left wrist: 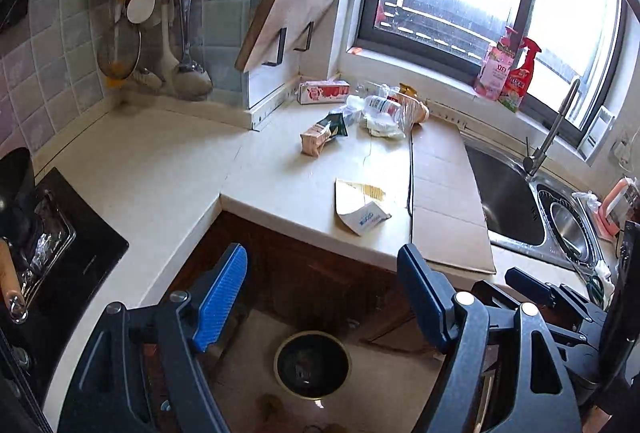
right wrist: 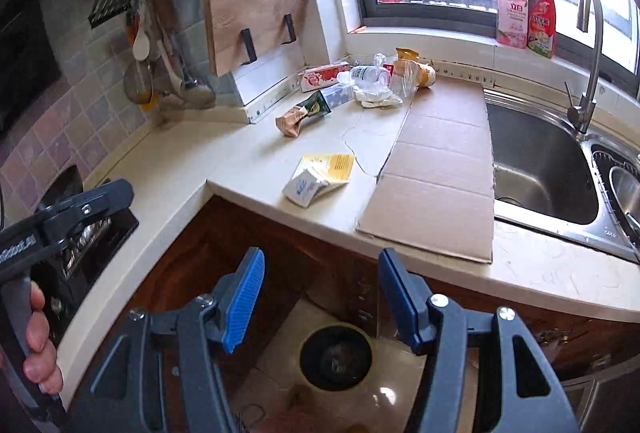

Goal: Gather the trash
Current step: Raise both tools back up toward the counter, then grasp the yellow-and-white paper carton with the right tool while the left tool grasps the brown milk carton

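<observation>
On the worktop (right wrist: 248,169) most trash is not yet collected: we count one flat paper packet (right wrist: 320,175) near the front edge, one crumpled wrapper (right wrist: 298,119) further back, and a pile by the window (right wrist: 380,81) with a plastic bottle, bags and a cup, too tangled to count. One bin (right wrist: 336,355) on the floor holds some scraps. We hold both the left claw (left wrist: 324,297) and right claw (right wrist: 322,299) wide open and empty, above the bin.
</observation>
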A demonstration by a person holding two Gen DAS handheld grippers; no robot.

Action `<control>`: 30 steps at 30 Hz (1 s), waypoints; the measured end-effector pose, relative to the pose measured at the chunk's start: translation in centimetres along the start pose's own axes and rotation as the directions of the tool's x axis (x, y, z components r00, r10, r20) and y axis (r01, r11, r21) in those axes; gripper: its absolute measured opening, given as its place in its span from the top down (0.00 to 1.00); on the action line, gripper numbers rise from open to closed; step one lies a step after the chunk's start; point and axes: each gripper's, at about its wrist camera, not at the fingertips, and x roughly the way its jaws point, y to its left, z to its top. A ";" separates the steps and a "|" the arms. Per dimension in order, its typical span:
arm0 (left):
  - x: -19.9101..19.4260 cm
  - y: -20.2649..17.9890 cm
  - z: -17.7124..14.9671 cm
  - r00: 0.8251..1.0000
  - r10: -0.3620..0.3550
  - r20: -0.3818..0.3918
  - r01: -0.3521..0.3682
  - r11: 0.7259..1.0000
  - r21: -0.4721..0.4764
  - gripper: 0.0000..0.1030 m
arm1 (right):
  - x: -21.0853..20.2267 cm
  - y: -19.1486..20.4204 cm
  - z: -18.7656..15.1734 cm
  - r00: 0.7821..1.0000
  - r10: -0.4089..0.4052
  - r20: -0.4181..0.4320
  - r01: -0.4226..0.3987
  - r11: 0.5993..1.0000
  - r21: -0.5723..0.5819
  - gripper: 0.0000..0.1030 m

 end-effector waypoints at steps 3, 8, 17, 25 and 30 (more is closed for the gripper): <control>-0.5 0.0 1.7 0.999 0.008 0.033 -0.009 1.000 0.013 0.26 | 0.8 -0.3 1.6 1.000 0.011 0.003 -0.011 0.999 0.034 0.42; 0.5 0.7 4.2 0.999 0.015 0.050 -0.016 0.999 0.030 0.24 | 2.2 -0.6 3.2 1.000 0.013 -0.011 -0.012 0.998 0.064 0.42; 7.7 2.2 7.4 1.000 0.010 0.029 -0.013 0.995 0.101 0.21 | 8.6 -1.7 6.1 0.996 0.031 -0.087 -0.012 0.979 0.202 0.42; 15.1 4.9 11.6 0.999 0.013 -0.034 -0.010 0.996 0.089 0.21 | 15.3 -2.4 7.1 0.981 0.098 -0.166 -0.028 0.923 0.383 0.42; 19.5 5.5 13.4 0.997 0.017 -0.073 -0.009 0.995 0.097 0.21 | 18.6 -2.7 7.4 0.972 0.094 -0.214 0.012 0.895 0.446 0.42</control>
